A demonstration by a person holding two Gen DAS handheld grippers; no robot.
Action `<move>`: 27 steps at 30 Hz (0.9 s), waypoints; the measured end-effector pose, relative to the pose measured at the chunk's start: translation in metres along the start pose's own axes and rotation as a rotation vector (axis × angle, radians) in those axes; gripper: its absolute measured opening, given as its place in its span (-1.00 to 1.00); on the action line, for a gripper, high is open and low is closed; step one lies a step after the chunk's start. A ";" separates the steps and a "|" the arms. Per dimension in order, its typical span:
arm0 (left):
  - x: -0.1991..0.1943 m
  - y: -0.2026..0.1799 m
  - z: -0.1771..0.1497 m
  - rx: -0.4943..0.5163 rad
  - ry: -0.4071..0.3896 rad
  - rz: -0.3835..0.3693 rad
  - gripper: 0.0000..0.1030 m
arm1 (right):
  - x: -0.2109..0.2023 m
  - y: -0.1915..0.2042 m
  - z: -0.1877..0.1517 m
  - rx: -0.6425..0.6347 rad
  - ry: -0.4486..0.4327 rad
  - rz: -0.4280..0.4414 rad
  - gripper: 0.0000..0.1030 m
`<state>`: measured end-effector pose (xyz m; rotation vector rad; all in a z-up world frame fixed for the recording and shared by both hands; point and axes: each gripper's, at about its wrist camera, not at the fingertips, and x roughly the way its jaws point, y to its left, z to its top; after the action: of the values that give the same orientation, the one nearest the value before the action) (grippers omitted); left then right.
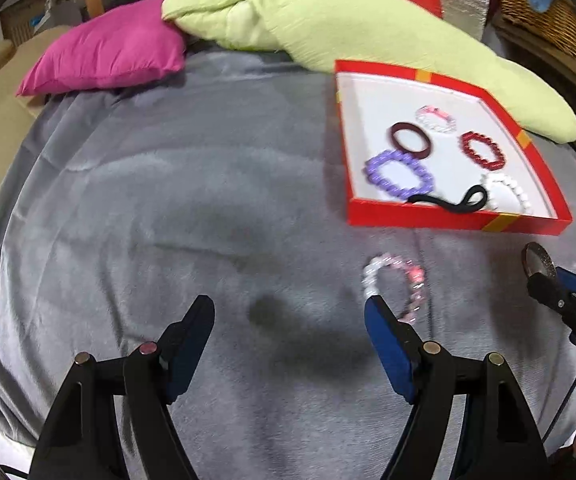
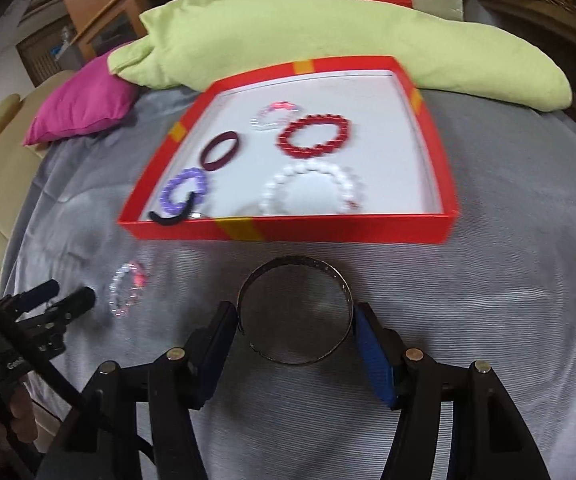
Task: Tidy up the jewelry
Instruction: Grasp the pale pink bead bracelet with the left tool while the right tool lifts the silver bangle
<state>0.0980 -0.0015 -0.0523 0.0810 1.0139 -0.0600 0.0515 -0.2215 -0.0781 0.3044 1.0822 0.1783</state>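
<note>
My right gripper (image 2: 293, 312) is shut on a silver metal bangle (image 2: 293, 308), its pads pressing on both sides of the ring just above the grey blanket. The left wrist view shows the same bangle (image 1: 539, 260) at the right gripper's (image 1: 547, 284) tip. My left gripper (image 1: 288, 304) is open and holds nothing. A pink-and-white bead bracelet (image 1: 395, 288) lies on the blanket just beyond its right fingertip, also visible as the bracelet (image 2: 128, 288) beside the left gripper (image 2: 68, 304). Ahead of both stands the red box (image 2: 288, 230), with purple, dark red, red, white and pink bracelets and a black hair tie inside.
The grey blanket (image 1: 168, 200) covers the whole work surface. A light green pillow (image 2: 327, 36) lies behind the red box (image 1: 447, 220), with a pink cushion (image 1: 104, 52) at the back left. A wicker basket (image 1: 547, 20) stands at the far right.
</note>
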 end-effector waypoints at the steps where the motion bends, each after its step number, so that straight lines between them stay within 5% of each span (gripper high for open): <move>1: 0.000 -0.002 0.000 0.003 0.001 0.000 0.52 | 0.000 -0.003 0.000 0.000 0.005 -0.002 0.23; 24: 0.021 -0.042 -0.002 0.046 0.015 -0.133 0.55 | -0.003 -0.007 -0.008 -0.084 0.011 0.002 0.25; 26: 0.020 -0.043 -0.002 0.054 0.003 -0.136 0.40 | -0.003 -0.007 -0.008 -0.085 0.011 0.001 0.25; 27: 0.018 -0.043 -0.003 0.060 -0.005 -0.142 0.16 | -0.004 -0.006 -0.008 -0.085 0.011 0.001 0.25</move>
<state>0.1015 -0.0443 -0.0708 0.0637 1.0116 -0.2205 0.0427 -0.2274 -0.0807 0.2273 1.0820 0.2262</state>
